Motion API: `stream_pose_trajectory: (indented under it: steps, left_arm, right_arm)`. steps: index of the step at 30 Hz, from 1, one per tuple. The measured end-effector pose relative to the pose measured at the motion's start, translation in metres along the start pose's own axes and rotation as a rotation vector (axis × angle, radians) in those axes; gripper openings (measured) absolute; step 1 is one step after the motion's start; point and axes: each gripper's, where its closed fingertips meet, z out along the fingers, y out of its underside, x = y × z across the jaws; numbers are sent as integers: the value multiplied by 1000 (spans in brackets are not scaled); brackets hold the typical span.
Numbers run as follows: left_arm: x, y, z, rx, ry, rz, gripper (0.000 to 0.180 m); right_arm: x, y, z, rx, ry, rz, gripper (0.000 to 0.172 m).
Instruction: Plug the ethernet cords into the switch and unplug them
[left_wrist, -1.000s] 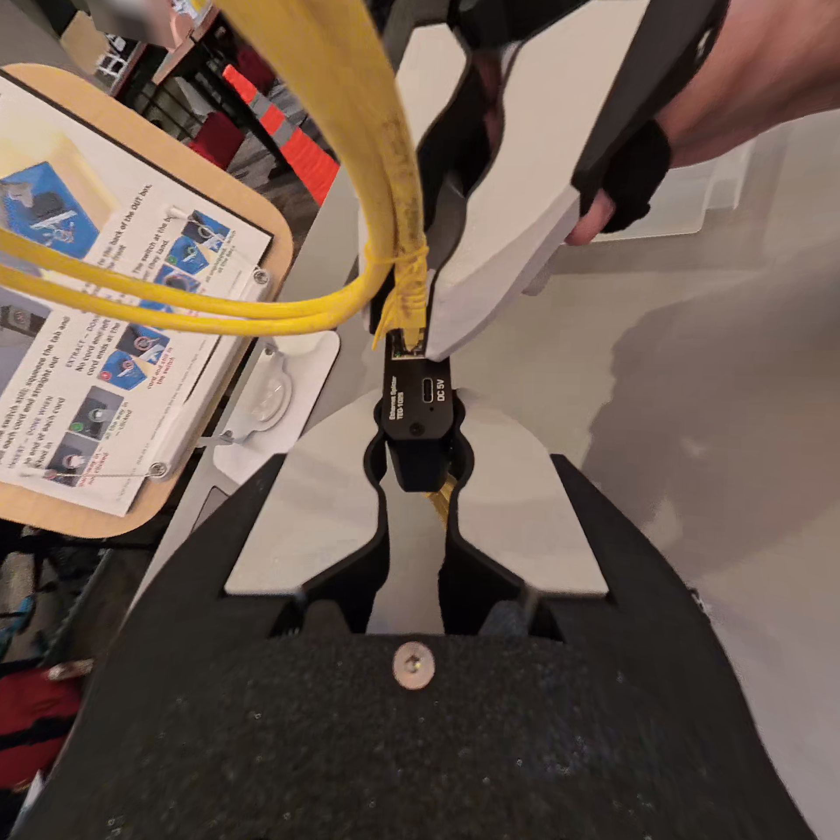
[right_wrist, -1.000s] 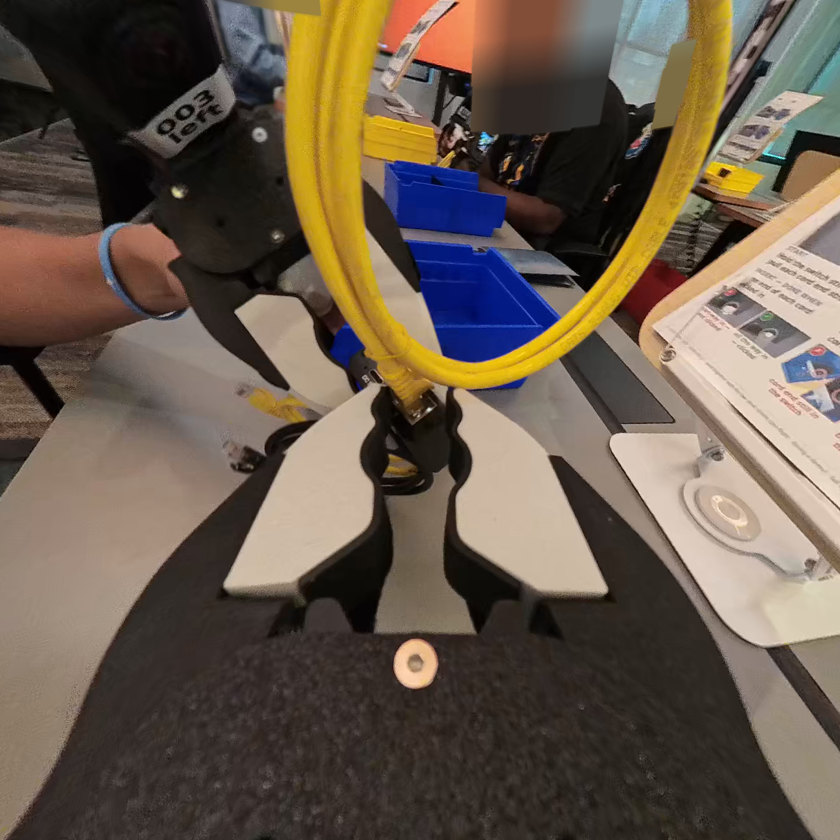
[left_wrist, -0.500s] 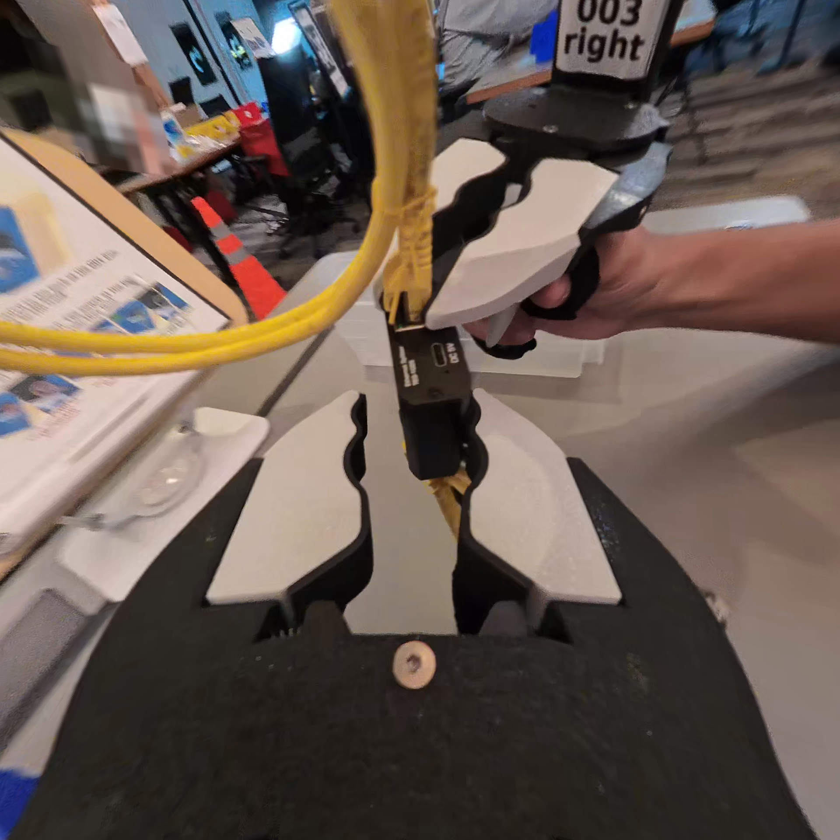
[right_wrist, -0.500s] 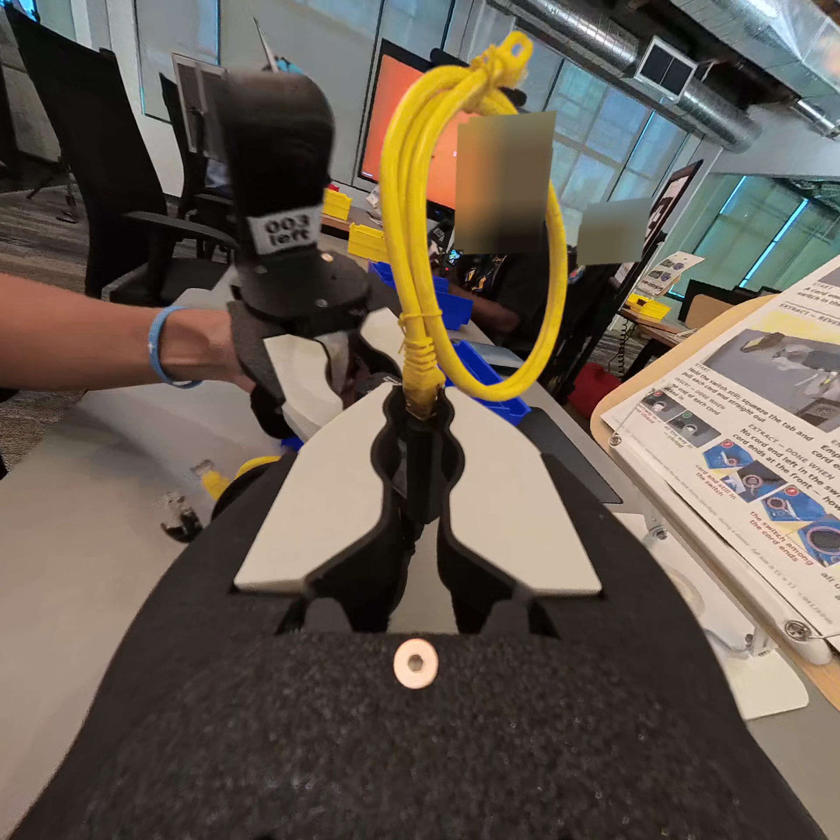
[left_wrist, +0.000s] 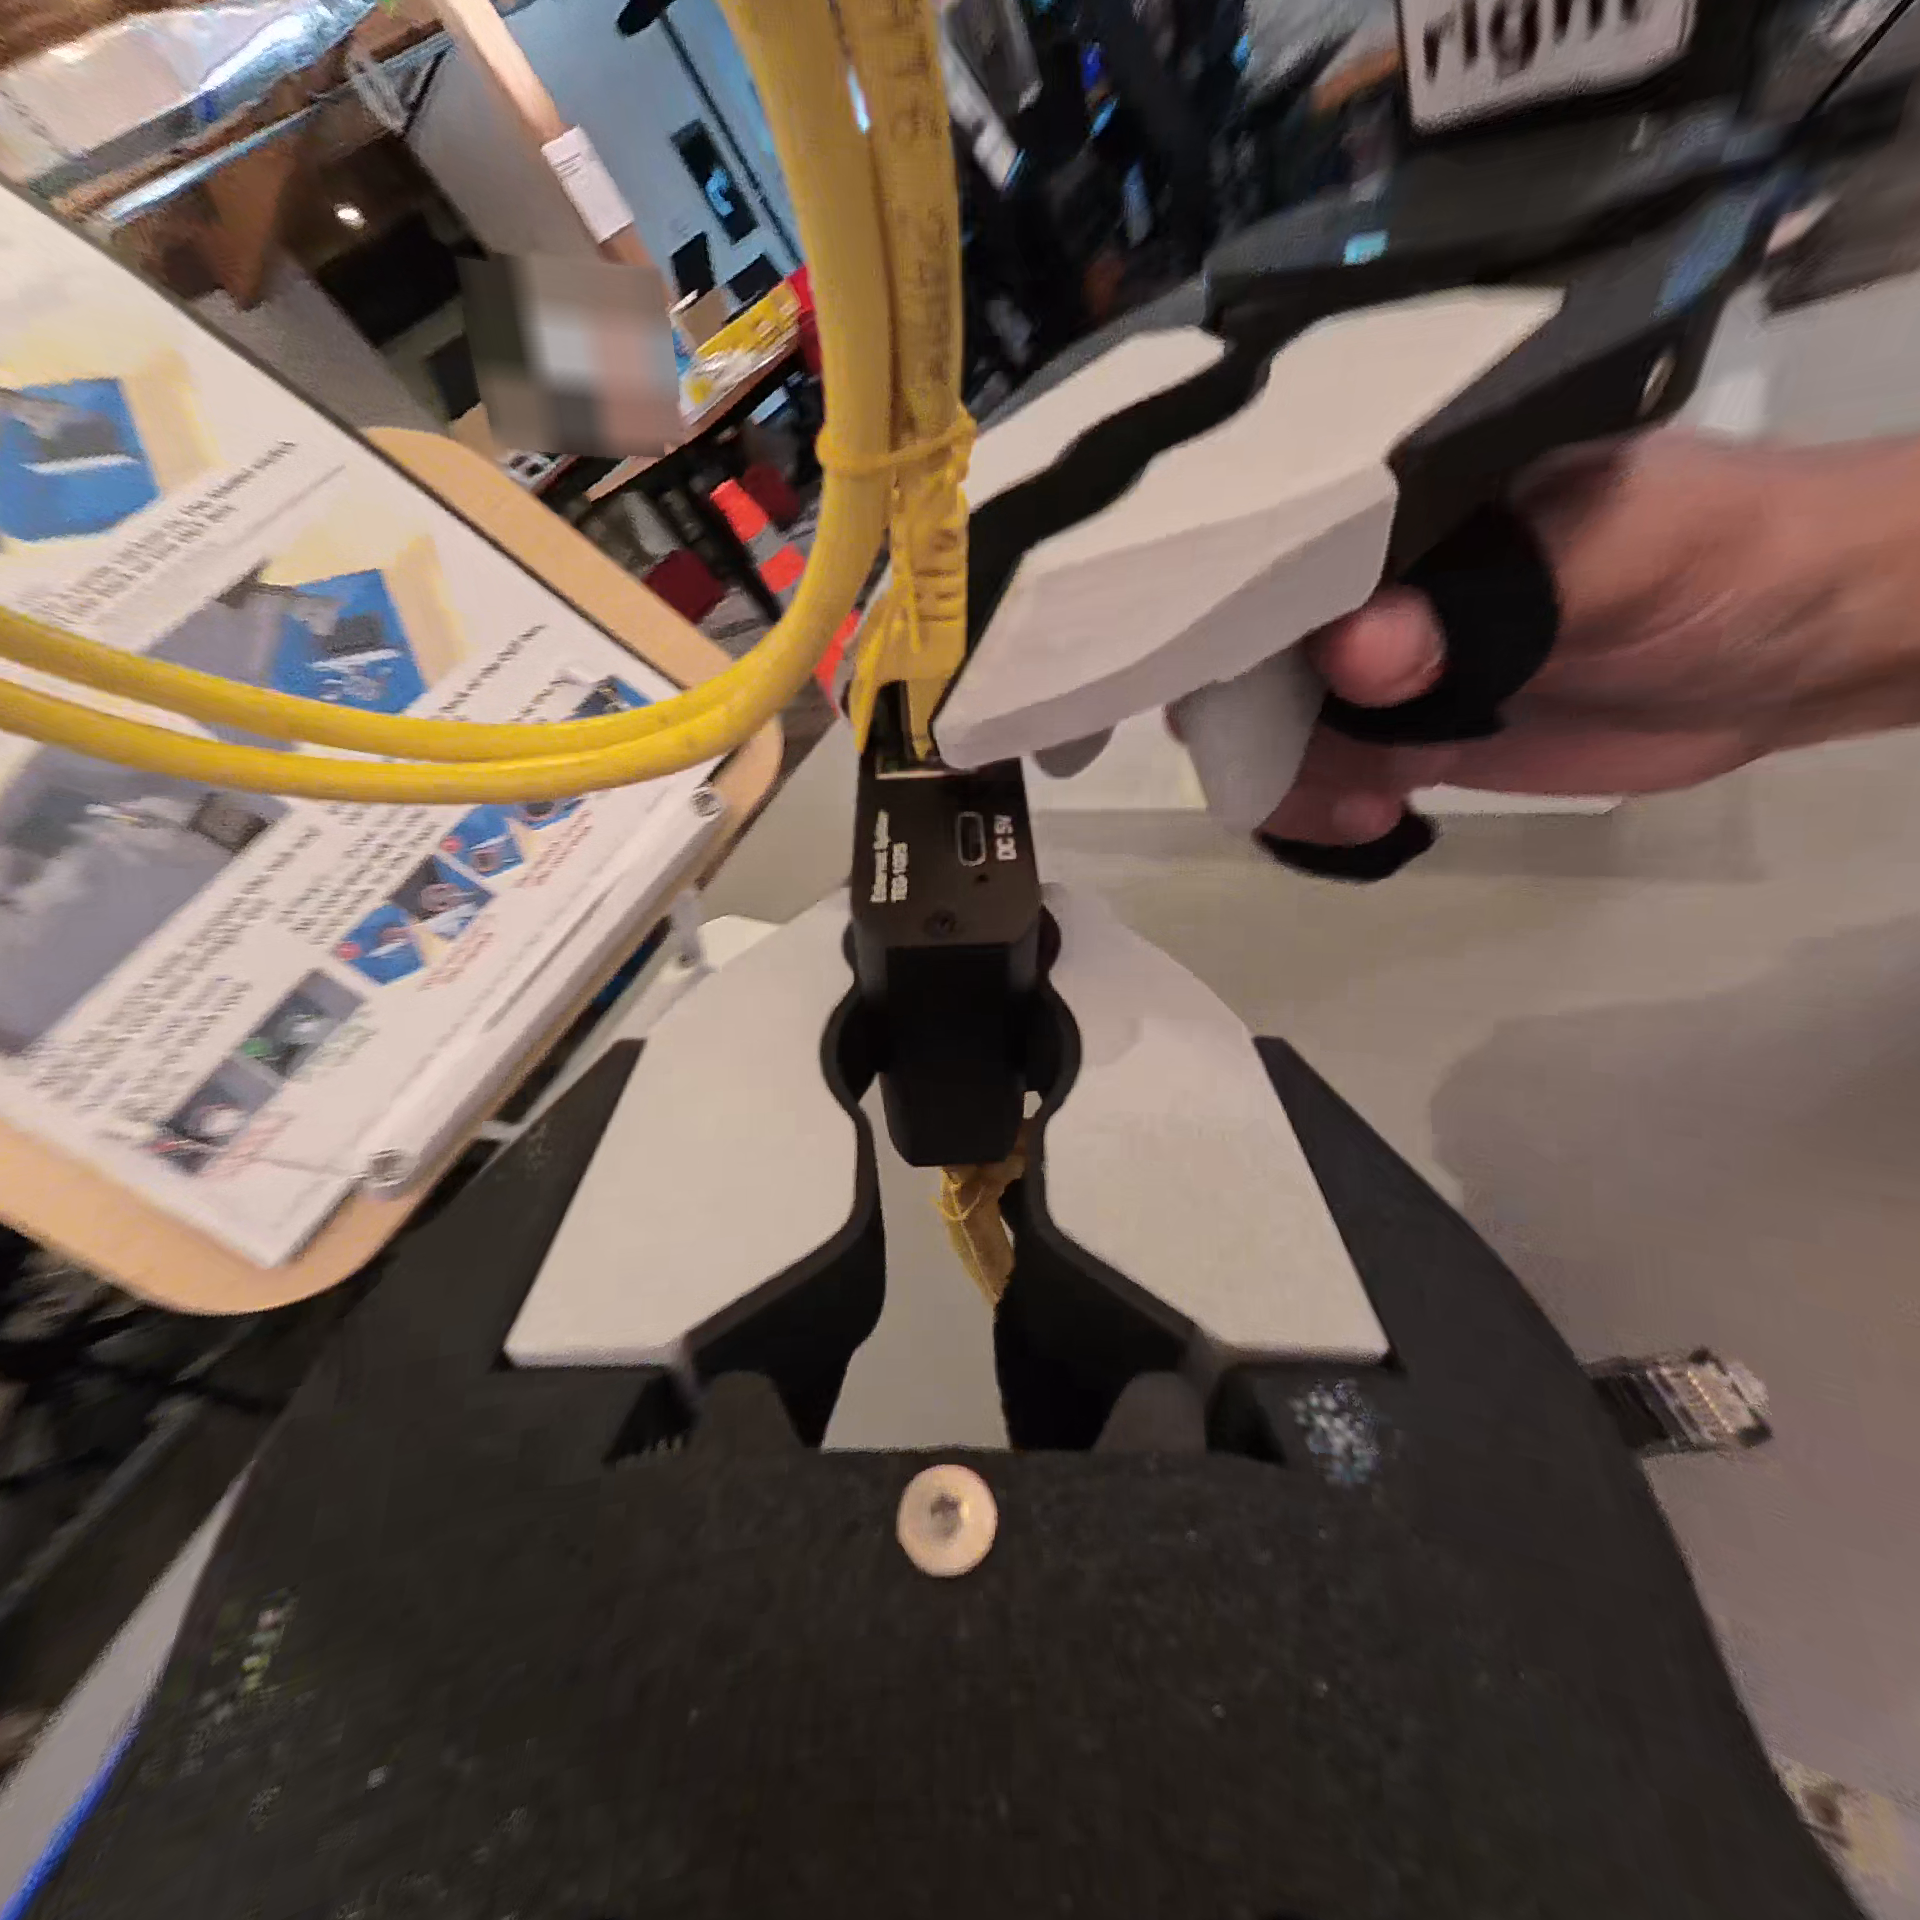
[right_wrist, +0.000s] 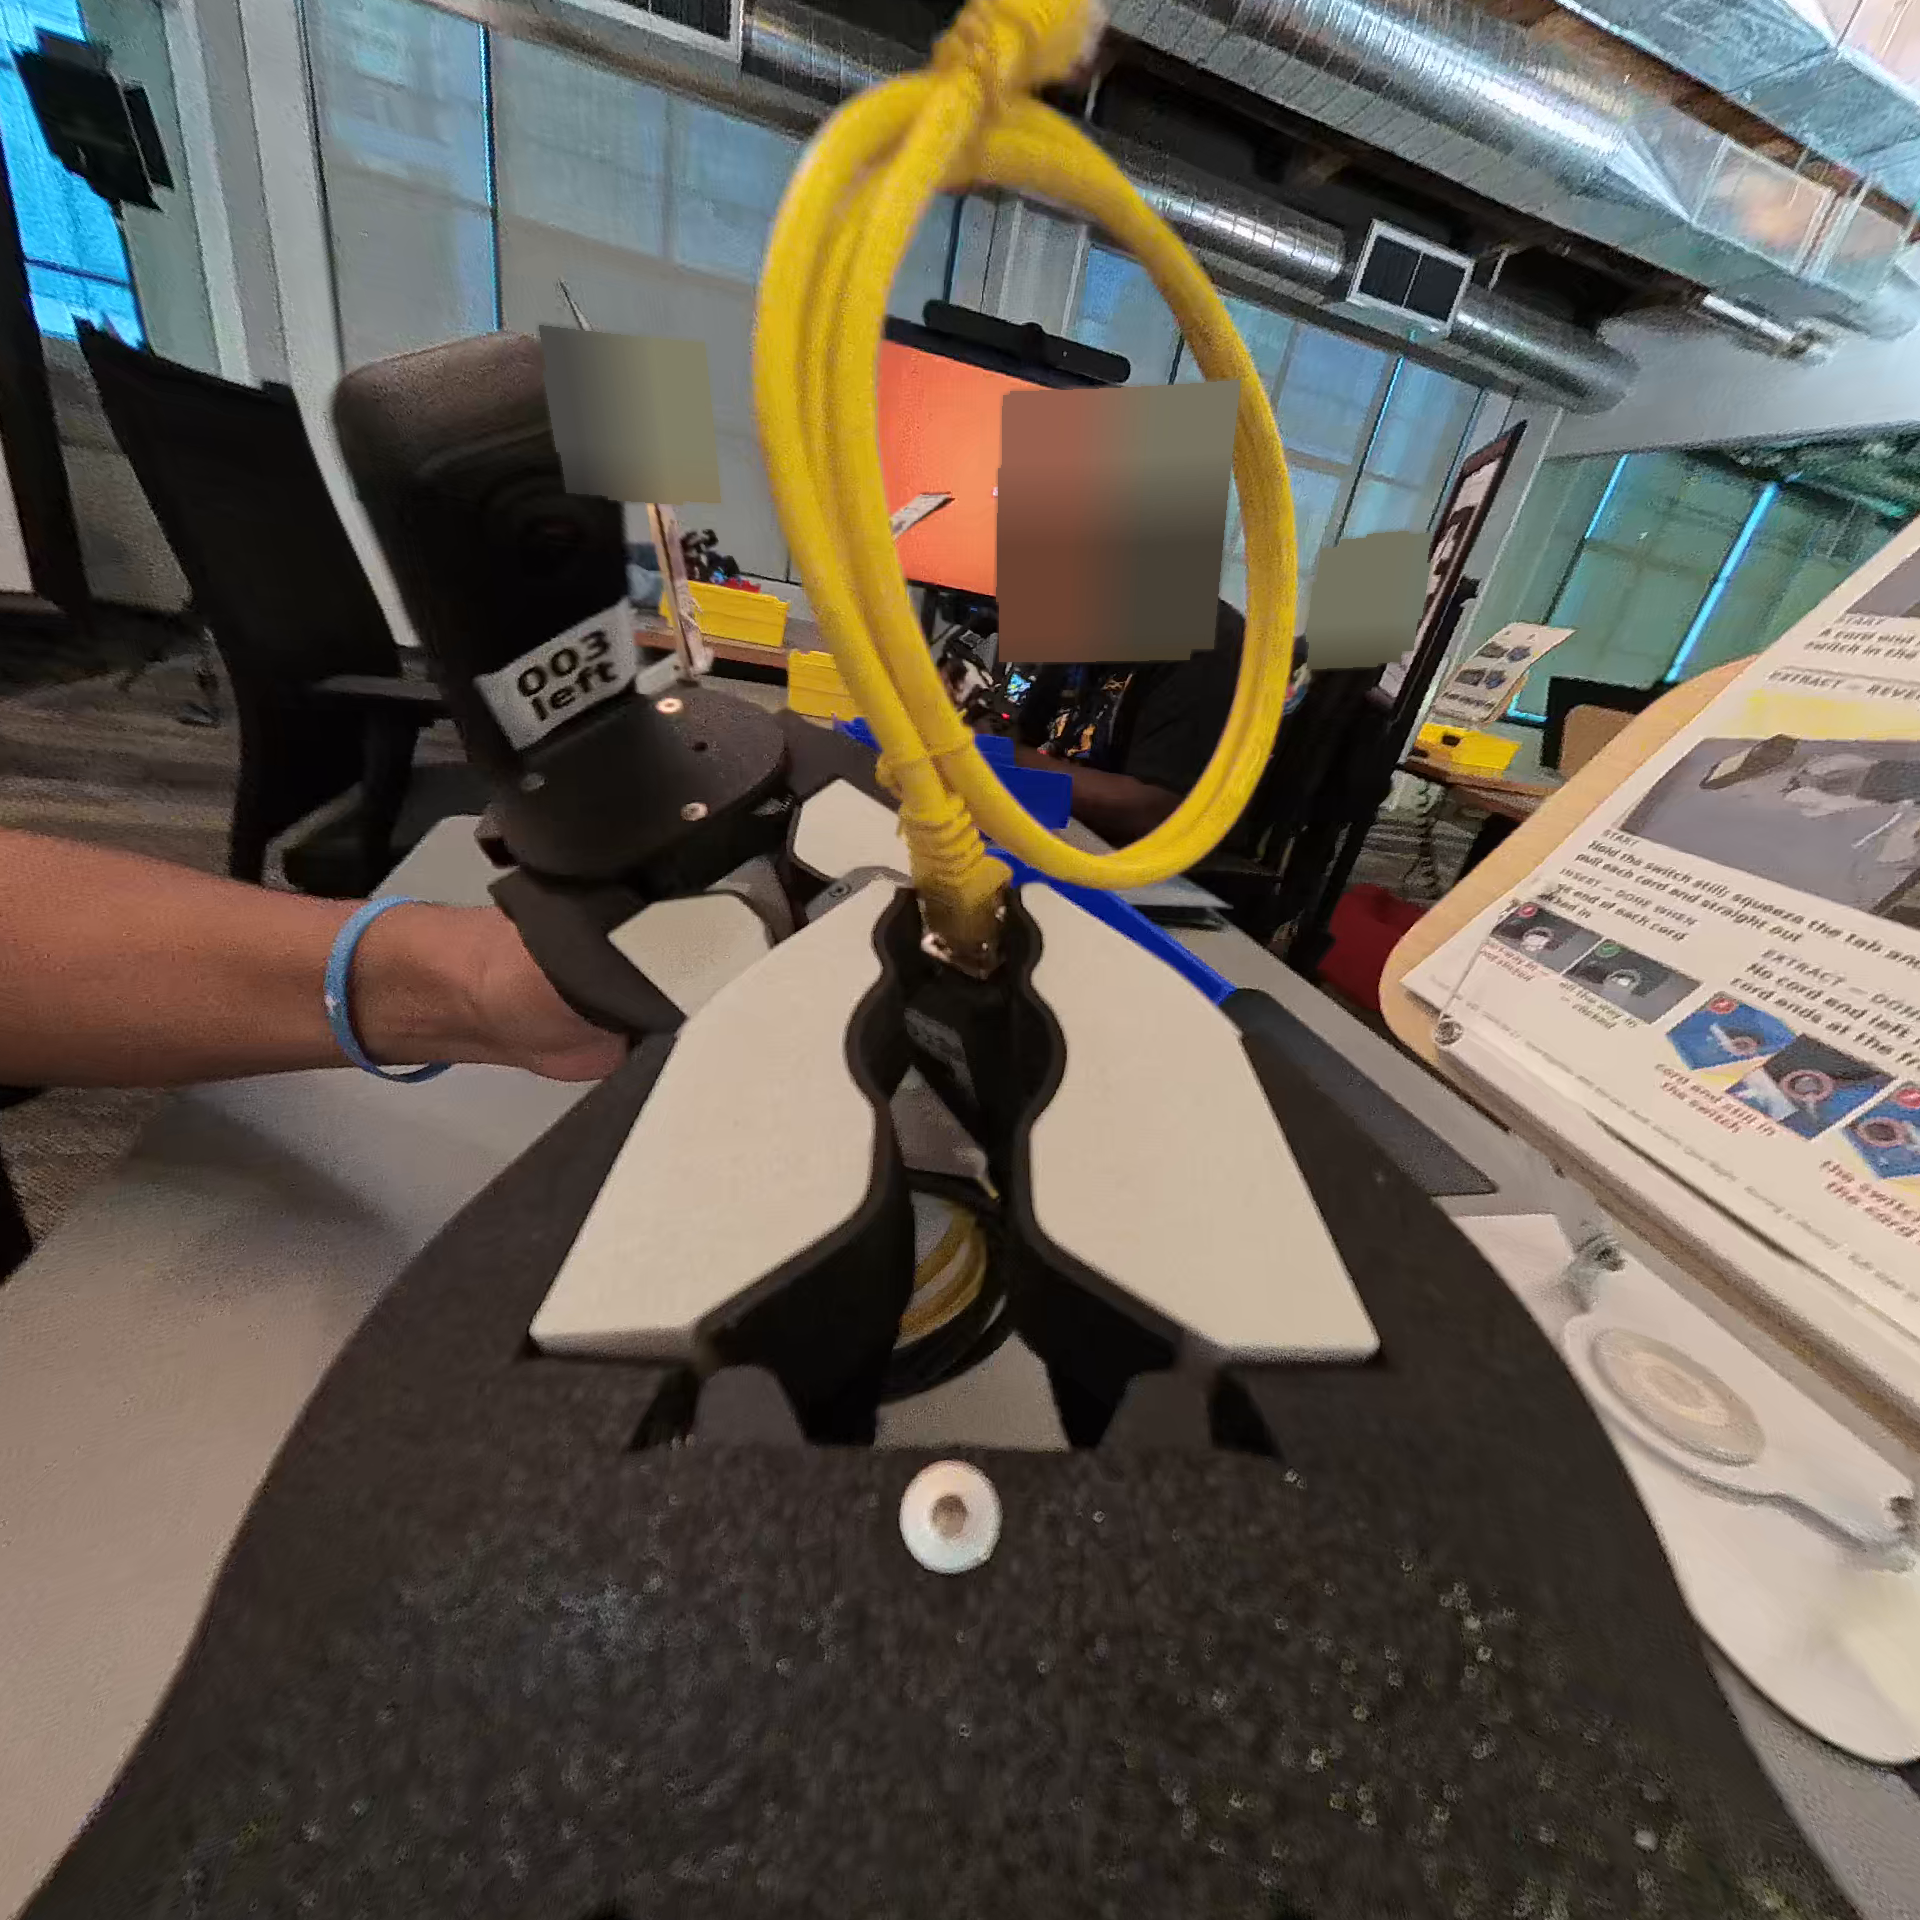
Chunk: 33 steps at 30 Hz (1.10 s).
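Yellow ethernet cord (left_wrist: 644, 738) sweeps in from the left edge of the left wrist view as a doubled strand, crossing in front of an instruction sheet (left_wrist: 239, 831) mounted on a rounded wooden board (left_wrist: 582, 540). The strands turn upward and are bound by a thin yellow tie (left_wrist: 894, 457) just above the cord's plug (left_wrist: 925, 623).

Centre of that view: the plug sits at the top port of the black switch (left_wrist: 945, 862), a small box standing upright. The left gripper (left_wrist: 948, 1049) pinches the lower body of the switch, its two pale fingers (left_wrist: 727, 1143) pressed against either side. A second yellow cord end (left_wrist: 977, 1226) hangs below the switch, between the finger bases.

Right of centre: the right gripper (left_wrist: 940, 727) comes in from the upper right, a hand (left_wrist: 1662, 644) on its handle, its fingertip at the plug just above the switch. A clear plug (left_wrist: 1683, 1397) on a black cord lies on the grey table (left_wrist: 1558, 1039) at the right edge.

Right wrist view, left to right: a forearm with a blue wristband (right_wrist: 353, 987) holds the left gripper's body (right_wrist: 582, 727). At centre the right gripper (right_wrist: 961, 935) is closed on the yellow plug (right_wrist: 961, 914), both fingers against it, with the switch (right_wrist: 956, 1029) directly below. The cord rises in a loop (right_wrist: 1247, 520). Blue bins (right_wrist: 1039, 779) stand behind; the instruction sheet (right_wrist: 1714, 987) is at the right.
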Motion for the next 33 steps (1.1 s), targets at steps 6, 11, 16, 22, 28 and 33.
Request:
stream_pose_trajectory:
  steps: [6, 11, 16, 22, 28, 33]
  left_arm:
    - [-16, 9, -5, -140, -133, 266, 25]
    - [-36, 12, -12, -295, -305, 448, 25]
    - [-21, 12, -7, -303, -259, 563, 25]
    - [-11, 7, -6, -264, -199, 538, 25]
    - [16, -29, -12, -65, -19, 341, 25]
    - [26, -35, -18, -3, 107, 204, 25]
  right_arm:
    - [0, 4, -23, -114, -167, 86, 32]
    - [19, 10, -50, -235, -182, 248, 46]
    - [19, -1, -66, -267, -172, 165, 49]
    - [27, -4, -77, -191, -159, 200, 42]
    - [-20, -6, -52, 18, -309, -2, 35]
    - [-33, -26, -39, 83, -296, -102, 31]
